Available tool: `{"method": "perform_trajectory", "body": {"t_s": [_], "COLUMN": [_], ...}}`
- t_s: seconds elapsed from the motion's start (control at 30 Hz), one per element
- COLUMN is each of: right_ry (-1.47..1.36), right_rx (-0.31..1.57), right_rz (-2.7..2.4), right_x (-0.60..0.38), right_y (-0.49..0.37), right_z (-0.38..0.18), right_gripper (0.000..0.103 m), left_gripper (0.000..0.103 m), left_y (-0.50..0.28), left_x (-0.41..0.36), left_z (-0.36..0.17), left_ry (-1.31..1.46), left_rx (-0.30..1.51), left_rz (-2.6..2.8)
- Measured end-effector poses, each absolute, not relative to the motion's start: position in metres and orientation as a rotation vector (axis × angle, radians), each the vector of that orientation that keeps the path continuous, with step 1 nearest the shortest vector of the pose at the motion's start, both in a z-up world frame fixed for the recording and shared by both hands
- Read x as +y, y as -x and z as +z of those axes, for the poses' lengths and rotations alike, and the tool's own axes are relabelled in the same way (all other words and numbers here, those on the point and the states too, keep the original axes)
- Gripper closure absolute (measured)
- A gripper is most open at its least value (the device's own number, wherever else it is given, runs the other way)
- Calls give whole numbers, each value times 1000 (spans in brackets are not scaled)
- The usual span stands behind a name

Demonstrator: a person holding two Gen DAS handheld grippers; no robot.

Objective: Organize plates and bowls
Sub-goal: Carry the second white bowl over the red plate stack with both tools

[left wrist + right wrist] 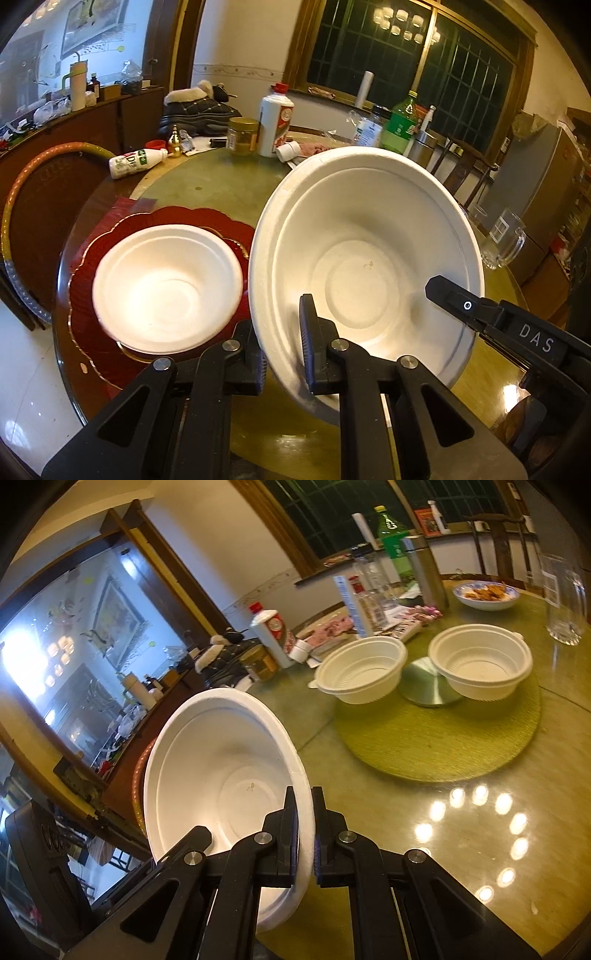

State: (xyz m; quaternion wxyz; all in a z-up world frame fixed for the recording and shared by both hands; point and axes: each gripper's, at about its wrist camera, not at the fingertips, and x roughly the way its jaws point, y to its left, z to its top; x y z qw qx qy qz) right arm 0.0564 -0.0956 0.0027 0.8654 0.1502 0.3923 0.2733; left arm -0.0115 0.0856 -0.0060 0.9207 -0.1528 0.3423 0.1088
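A large white foam bowl [369,258] hangs tilted above the round table, held by both grippers. My left gripper [282,332] is shut on its near-left rim. In the right wrist view my right gripper [304,797] is shut on the rim of the same bowl [221,768]. One finger [454,299] of that right gripper shows at the bowl's right edge in the left wrist view. To the left of the held bowl, a smaller white bowl [166,284] sits on a red scalloped plate [96,332].
Two white handled bowls [362,672] [480,664] stand on a round green mat [443,746]. Behind them are a dish of food [487,594], a tall glass [565,598], bottles and a jar [242,134]. A glass mug [506,240] stands right; a chair back [37,206] left.
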Motion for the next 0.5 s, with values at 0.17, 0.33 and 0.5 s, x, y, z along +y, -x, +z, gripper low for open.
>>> {"method": "perform_trajectory", "body": {"t_s": [0.17, 0.33, 0.5], "right_ry": [-319, -312, -300], "right_rx": [826, 815, 806], "right_rz": [595, 611, 630], "right_x": [-88, -81, -72], "right_y": [-57, -54, -52], "right_z": [1, 7, 12], "right_gripper": [97, 97, 97], "left_gripper": [90, 90, 90], "left_y": [14, 20, 27], "left_x": [91, 98, 108], "left_z": [-4, 1, 4], "left_ry": [315, 318, 327], "left_rx": [698, 680, 665], "left_rz": [235, 242, 254]}}
